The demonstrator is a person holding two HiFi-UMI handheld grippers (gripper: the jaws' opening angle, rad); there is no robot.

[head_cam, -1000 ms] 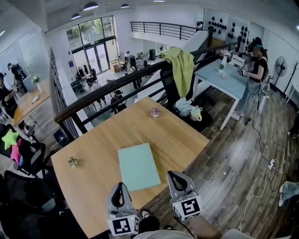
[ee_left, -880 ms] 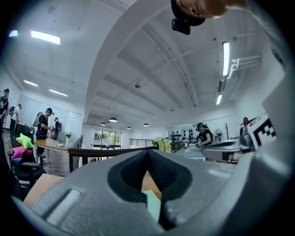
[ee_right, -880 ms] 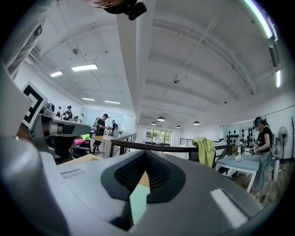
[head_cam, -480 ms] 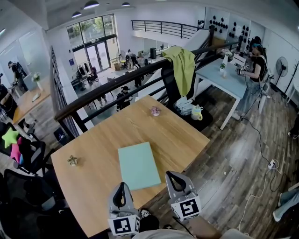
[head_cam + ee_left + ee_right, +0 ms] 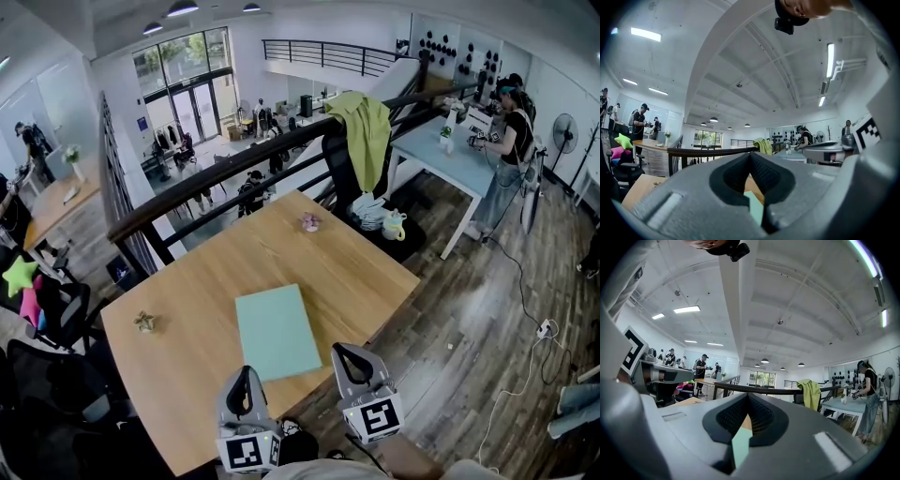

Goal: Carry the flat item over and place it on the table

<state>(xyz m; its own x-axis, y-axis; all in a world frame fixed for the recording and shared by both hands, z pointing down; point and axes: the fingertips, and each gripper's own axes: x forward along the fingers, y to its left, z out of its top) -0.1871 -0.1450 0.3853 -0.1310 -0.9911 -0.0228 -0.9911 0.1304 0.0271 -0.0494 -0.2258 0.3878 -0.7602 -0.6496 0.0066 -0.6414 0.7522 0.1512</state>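
A flat pale-green item [image 5: 277, 332] lies on the wooden table [image 5: 187, 281], close to its near edge. My left gripper [image 5: 242, 372] hovers by the item's near left corner, my right gripper [image 5: 345, 350] just off its near right corner. Both point level toward the table, jaws closed, with nothing between them. In the left gripper view the shut gripper [image 5: 750, 154] frames a sliver of the green item [image 5: 754, 206] behind its pads. The right gripper view shows the same: a shut gripper [image 5: 748, 395], with the green item [image 5: 739, 446] beyond.
A small pink object [image 5: 310, 222] sits near the table's far side and a small tan object [image 5: 144, 322] near its left edge. A dark railing [image 5: 234, 178] runs behind. A chair with a yellow-green garment [image 5: 363, 127], a light-blue table [image 5: 445, 155] and a person [image 5: 511, 122] stand at right.
Neither the grippers nor the green item have visibly moved. Only people in the background have shifted a little.
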